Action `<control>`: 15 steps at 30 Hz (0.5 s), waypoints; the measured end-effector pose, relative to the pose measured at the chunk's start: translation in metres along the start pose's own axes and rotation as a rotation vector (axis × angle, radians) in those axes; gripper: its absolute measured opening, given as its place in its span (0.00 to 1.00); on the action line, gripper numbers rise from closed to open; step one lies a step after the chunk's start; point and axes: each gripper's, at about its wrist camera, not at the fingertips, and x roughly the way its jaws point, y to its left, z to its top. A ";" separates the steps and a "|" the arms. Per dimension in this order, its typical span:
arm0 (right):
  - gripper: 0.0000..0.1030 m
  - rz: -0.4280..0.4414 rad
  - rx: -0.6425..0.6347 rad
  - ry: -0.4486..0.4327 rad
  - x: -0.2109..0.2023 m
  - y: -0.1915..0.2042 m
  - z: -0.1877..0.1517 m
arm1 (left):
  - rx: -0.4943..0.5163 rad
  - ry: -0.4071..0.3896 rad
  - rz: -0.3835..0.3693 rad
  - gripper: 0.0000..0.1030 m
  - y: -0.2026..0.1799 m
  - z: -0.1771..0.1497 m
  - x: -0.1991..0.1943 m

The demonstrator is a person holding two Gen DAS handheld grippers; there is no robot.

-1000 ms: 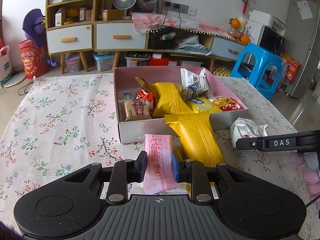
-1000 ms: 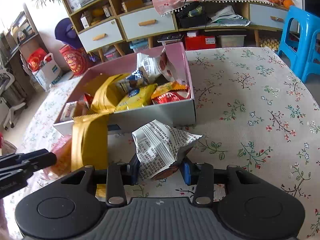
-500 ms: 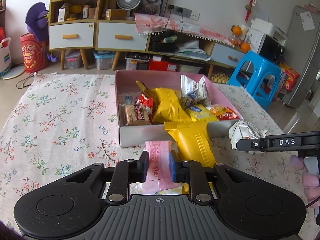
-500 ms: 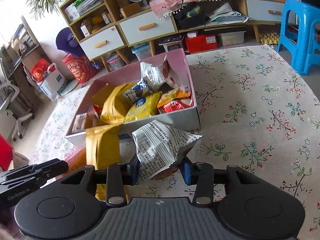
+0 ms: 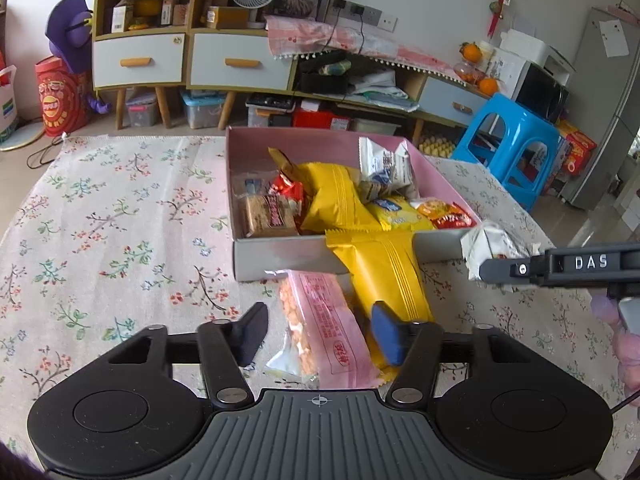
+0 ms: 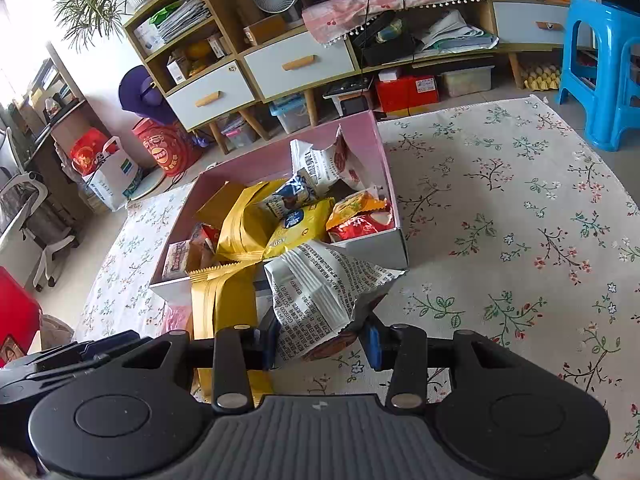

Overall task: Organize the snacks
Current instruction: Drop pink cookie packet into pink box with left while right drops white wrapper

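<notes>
A pink box (image 5: 256,258) (image 6: 372,136) full of snack packets stands on the flowered tablecloth. A pink snack packet (image 5: 324,328) lies on the cloth between the jaws of my open left gripper (image 5: 320,332); the fingers stand clear of it. A long yellow packet (image 5: 384,276) (image 6: 222,304) leans over the box's front wall beside it. My right gripper (image 6: 322,344) is shut on a white printed packet (image 6: 324,284) and holds it up near the box's front right corner. That packet also shows in the left wrist view (image 5: 486,246).
The flowered tablecloth (image 5: 112,224) (image 6: 520,216) spreads left and right of the box. Beyond the table stand a blue stool (image 5: 516,148), low cabinets with drawers (image 5: 240,64) and a red bucket (image 5: 60,96).
My left gripper has opened and let go of the pink packet, which now lies on the cloth. My right gripper has risen with the white packet toward the box.
</notes>
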 end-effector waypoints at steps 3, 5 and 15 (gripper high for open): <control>0.31 -0.001 -0.001 -0.002 0.000 0.001 0.001 | 0.021 0.025 -0.011 0.56 -0.007 -0.003 0.006; 0.31 -0.004 -0.008 0.002 0.001 0.002 -0.001 | 0.055 0.031 -0.007 0.54 -0.014 -0.006 0.008; 0.31 0.013 -0.006 -0.015 -0.004 0.007 0.004 | 0.099 0.019 0.056 0.27 -0.020 -0.007 0.001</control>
